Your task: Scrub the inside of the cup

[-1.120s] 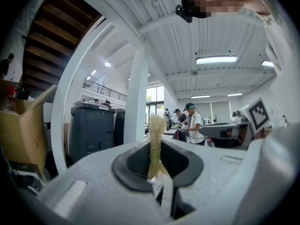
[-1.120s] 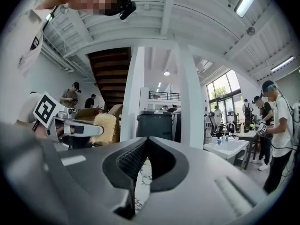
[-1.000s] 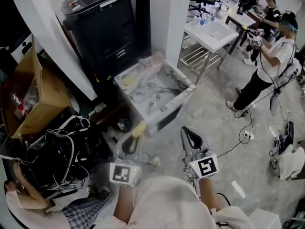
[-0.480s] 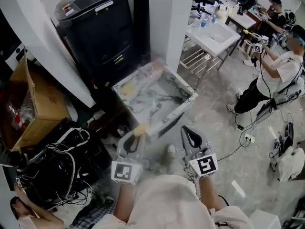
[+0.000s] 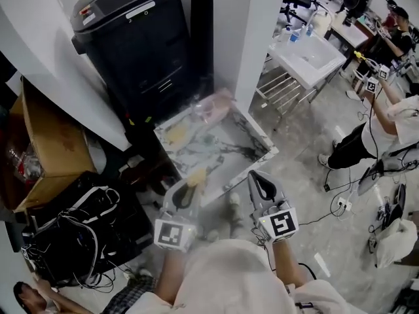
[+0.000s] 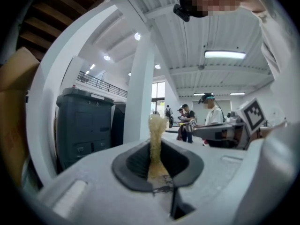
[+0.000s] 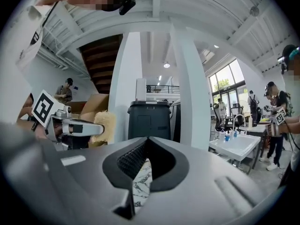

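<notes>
My left gripper [image 5: 188,187] is shut on a yellow sponge [image 5: 196,176], which sticks up between the jaws in the left gripper view [image 6: 156,142]. My right gripper [image 5: 259,180] is shut with nothing between its jaws [image 7: 145,162]. Both hover side by side above the near edge of a small marble-topped table [image 5: 229,146]. A blurred, clear pinkish thing [image 5: 213,104] at the table's far corner may be the cup; I cannot tell. A flat yellow item [image 5: 175,133] lies on the tabletop. From the right gripper view, the left gripper and sponge [image 7: 106,124] show at the left.
A black wheeled bin [image 5: 134,41] and a white pillar [image 5: 243,34] stand behind the table. An open cardboard box [image 5: 46,142] and black bags with cables [image 5: 72,227] are at the left. At the right are a white sink [image 5: 309,53], people [image 5: 380,126] and floor cables.
The table has come closer and now lies right under the gripper tips. Both grippers stay shut, the left still on the sponge.
</notes>
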{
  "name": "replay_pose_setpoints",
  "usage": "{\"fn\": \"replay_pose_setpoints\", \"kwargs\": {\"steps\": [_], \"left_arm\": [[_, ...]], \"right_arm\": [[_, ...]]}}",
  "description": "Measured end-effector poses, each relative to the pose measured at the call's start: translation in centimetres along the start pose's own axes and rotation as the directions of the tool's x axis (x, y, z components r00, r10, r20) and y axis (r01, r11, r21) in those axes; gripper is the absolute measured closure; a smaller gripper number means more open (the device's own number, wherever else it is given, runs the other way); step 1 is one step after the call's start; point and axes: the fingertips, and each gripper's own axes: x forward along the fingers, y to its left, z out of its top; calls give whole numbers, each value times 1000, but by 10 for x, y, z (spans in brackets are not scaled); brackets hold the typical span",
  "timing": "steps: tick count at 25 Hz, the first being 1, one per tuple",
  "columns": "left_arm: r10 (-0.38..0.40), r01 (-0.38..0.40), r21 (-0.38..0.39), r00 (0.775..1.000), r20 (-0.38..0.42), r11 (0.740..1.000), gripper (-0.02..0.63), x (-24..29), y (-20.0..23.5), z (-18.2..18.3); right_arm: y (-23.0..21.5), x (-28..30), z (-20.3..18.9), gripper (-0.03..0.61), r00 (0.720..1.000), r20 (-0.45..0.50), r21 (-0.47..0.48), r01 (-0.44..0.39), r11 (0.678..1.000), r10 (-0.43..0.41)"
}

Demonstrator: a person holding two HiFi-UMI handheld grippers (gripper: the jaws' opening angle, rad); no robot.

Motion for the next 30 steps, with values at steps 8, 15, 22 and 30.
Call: {"fn": "replay_pose_setpoints", "kwargs": {"steps": [8, 15, 22, 30], "left_arm": [[58, -60, -32, 996, -69, 998, 573, 86, 22, -16], [102, -110, -60, 988, -116, 992, 573, 161, 42, -33], [150, -170, -107, 974, -173, 980, 572, 211, 67, -60], [173, -203, -133, 963, -206, 970, 572, 258, 97, -89]], "right_arm": [[-67, 70, -20, 581, 994, -61, 29, -94, 995, 95], [-126, 130, -45, 581, 979, -115, 65, -161, 985, 168], [-164, 186, -75, 581, 961, -146, 89, -223, 971, 234], [-197, 249, -116, 581, 942, -214, 102, -240, 965, 257]]}}
